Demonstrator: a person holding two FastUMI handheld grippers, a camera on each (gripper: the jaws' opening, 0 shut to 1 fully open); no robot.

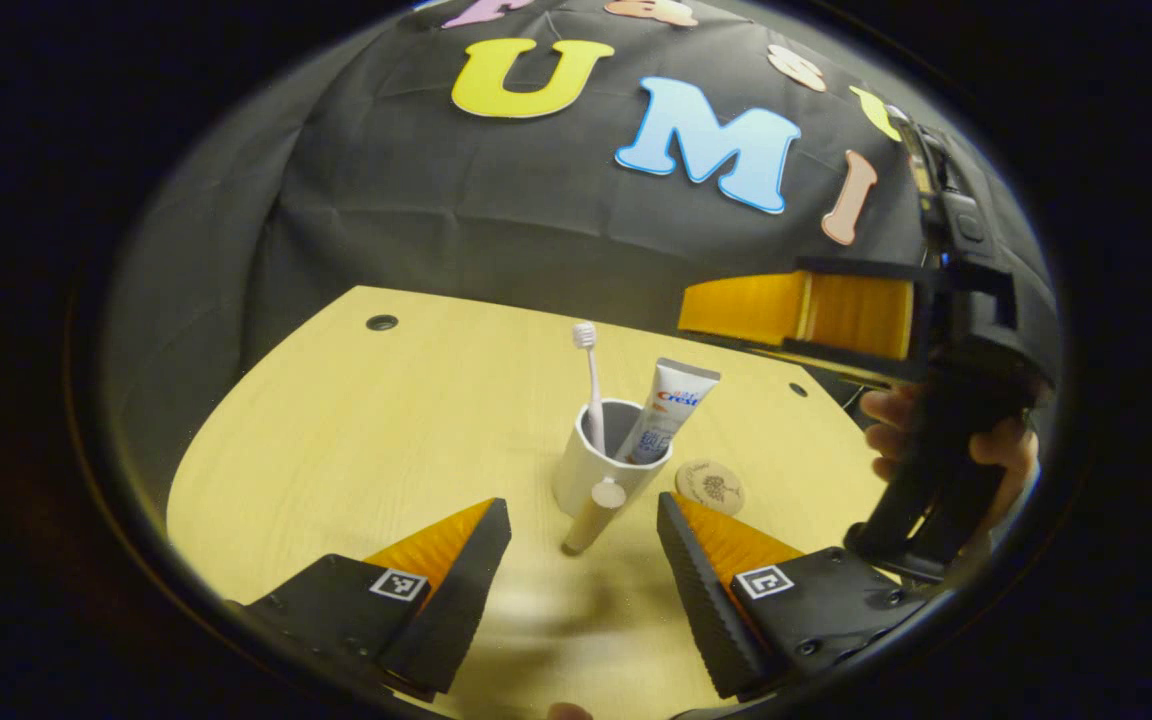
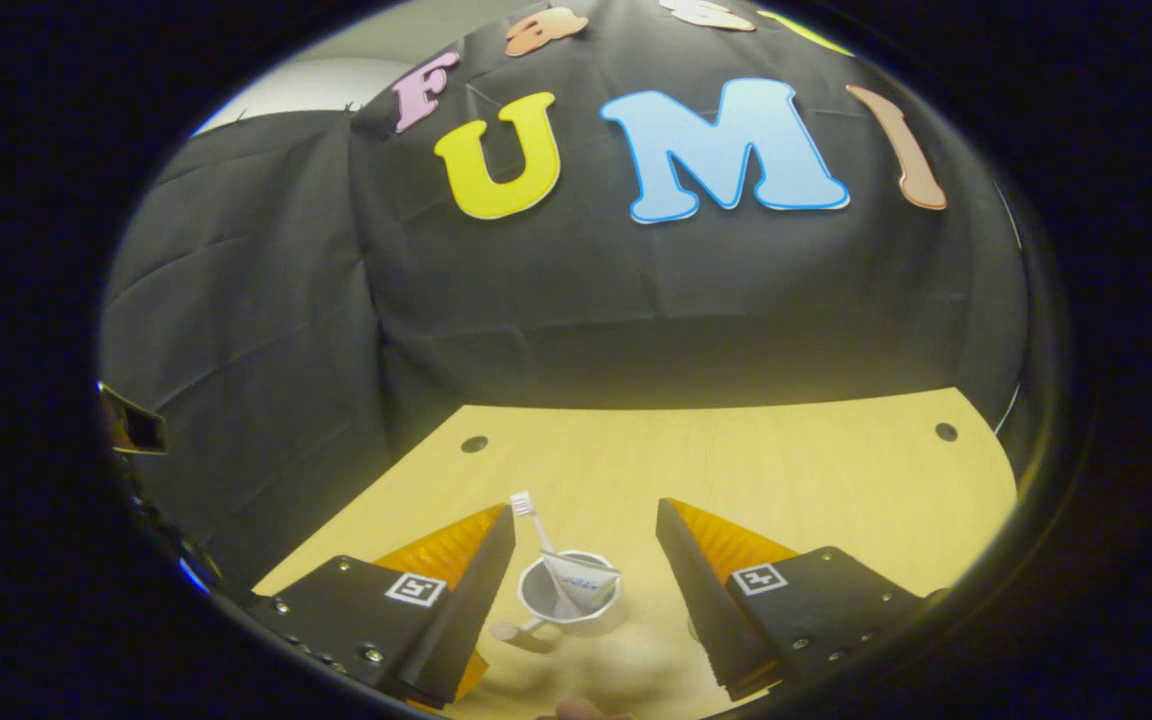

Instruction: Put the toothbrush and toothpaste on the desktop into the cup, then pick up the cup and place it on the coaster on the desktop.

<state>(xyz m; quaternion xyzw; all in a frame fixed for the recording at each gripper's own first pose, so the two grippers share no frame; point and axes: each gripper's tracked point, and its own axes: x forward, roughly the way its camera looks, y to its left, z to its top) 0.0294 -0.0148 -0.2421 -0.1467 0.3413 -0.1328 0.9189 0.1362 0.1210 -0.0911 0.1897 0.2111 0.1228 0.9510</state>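
Left claw [image 1: 584, 545] stands wide open at the bottom of the left gripper view, with nothing between its ribbed, wedge-shaped fingers; each finger carries a square black-and-white marker. Right claw [image 2: 586, 555] is likewise spread wide in the right gripper view and grips nothing. It appears again at the right edge of the left gripper view, held by a hand [image 1: 936, 435] above the table.

Table [image 1: 336, 450] has a smooth, pale wood-grain top with small dark round holes near its far edge. Cup [image 1: 604, 462] is white, faceted and glossy, with a cylindrical wooden handle that reaches down towards the camera. It stands at the centre of the left gripper view. Toothbrush [image 1: 591, 380] stands in the cup, thin pale handle upright, white bristles uppermost. Toothpaste [image 1: 668, 412], a flat white tube, leans in the cup at the right. Coaster [image 1: 710, 487], a round wooden disc with an engraved motif, lies just right of the cup.
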